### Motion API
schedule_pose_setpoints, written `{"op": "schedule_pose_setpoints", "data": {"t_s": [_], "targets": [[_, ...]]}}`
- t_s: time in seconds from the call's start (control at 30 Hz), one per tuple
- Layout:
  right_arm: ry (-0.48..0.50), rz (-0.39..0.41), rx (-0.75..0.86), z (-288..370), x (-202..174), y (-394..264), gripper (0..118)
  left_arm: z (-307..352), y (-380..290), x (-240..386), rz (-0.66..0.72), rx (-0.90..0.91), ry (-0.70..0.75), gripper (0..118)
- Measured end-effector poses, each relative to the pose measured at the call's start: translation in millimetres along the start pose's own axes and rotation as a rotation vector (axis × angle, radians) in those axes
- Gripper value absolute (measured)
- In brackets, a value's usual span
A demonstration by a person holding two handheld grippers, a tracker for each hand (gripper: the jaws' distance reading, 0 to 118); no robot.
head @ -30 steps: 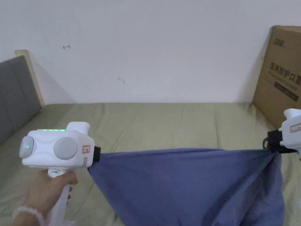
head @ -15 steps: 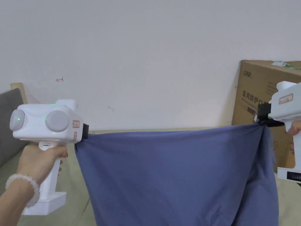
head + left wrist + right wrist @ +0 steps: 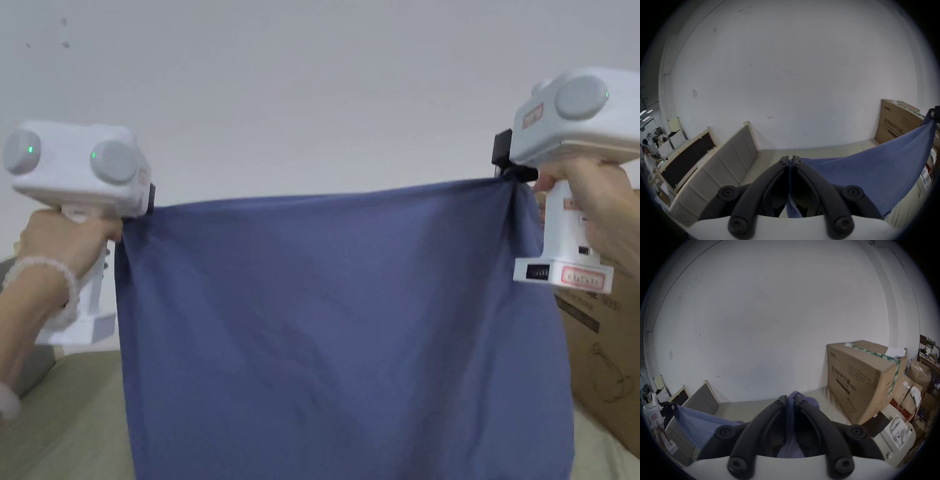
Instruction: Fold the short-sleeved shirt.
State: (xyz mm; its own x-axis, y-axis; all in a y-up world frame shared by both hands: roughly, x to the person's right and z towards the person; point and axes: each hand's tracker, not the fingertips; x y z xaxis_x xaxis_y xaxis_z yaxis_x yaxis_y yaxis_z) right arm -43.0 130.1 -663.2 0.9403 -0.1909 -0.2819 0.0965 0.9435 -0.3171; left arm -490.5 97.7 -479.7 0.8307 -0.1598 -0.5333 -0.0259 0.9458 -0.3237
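A blue short-sleeved shirt (image 3: 337, 325) hangs spread in the air in front of me, held by its two top corners. My left gripper (image 3: 149, 201) is shut on the left corner. My right gripper (image 3: 507, 170) is shut on the right corner. In the left gripper view the black jaws (image 3: 790, 160) press together on blue cloth (image 3: 867, 165) that stretches off to the right. In the right gripper view the jaws (image 3: 791, 398) pinch a bunch of the shirt (image 3: 792, 404). The shirt's lower edge runs out of the head view.
An olive-green bed (image 3: 69, 412) lies below the shirt, against a white wall (image 3: 312, 94). A large cardboard box (image 3: 864, 382) stands on the bed's right end. A grey padded headboard (image 3: 724, 164) closes the left end. More boxes (image 3: 919, 374) and clutter sit beyond the right side.
Both grippers have risen with the shirt, lifting it off the bed until it hangs upright and spread. The head camera has tilted up too.
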Motion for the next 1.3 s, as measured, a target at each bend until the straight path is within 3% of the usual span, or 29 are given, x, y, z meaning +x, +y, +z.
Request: {"op": "schedule_pose_setpoints", "data": {"t_s": [0.13, 0.33, 0.43, 0.6, 0.67, 0.87, 0.97, 1.1, 1.23, 1.3], "targets": [[0.007, 0.039, 0.019, -9, -20, 17, 9, 0, 29, -12, 0.019, 0.069, 0.018, 2], [0.049, 0.005, 0.016, -3, -32, 0, 9, 4, 28, -16, 0.016, 0.138, 0.064, 2], [0.024, 0.071, -0.03, -20, -34, -23, 9, -13, 8, -9, -0.016, 0.1, 0.061, 2], [0.034, 0.038, -0.155, -74, -28, -87, 9, -67, -68, 10, -0.049, -0.031, 0.068, 2], [0.008, 0.066, -0.225, -102, -26, -123, 9, -94, -108, 19, -0.054, -0.107, 0.062, 2], [-0.063, 0.069, -0.499, -192, -6, -266, 9, -180, -254, 46, -0.061, -0.387, 0.043, 2], [-0.096, 0.12, -0.645, -215, 4, -343, 9, -198, -321, 59, -0.115, -0.508, 0.011, 2], [-0.071, 0.065, -0.748, -212, 17, -407, 9, -192, -375, 56, -0.081, -0.558, -0.003, 2], [-0.044, 0.12, -0.729, -186, 22, -427, 9, -158, -394, 38, -0.054, -0.563, -0.018, 2], [-0.022, 0.106, -0.714, -162, 25, -427, 9, -135, -394, 29, -0.049, -0.538, -0.019, 2]]}}
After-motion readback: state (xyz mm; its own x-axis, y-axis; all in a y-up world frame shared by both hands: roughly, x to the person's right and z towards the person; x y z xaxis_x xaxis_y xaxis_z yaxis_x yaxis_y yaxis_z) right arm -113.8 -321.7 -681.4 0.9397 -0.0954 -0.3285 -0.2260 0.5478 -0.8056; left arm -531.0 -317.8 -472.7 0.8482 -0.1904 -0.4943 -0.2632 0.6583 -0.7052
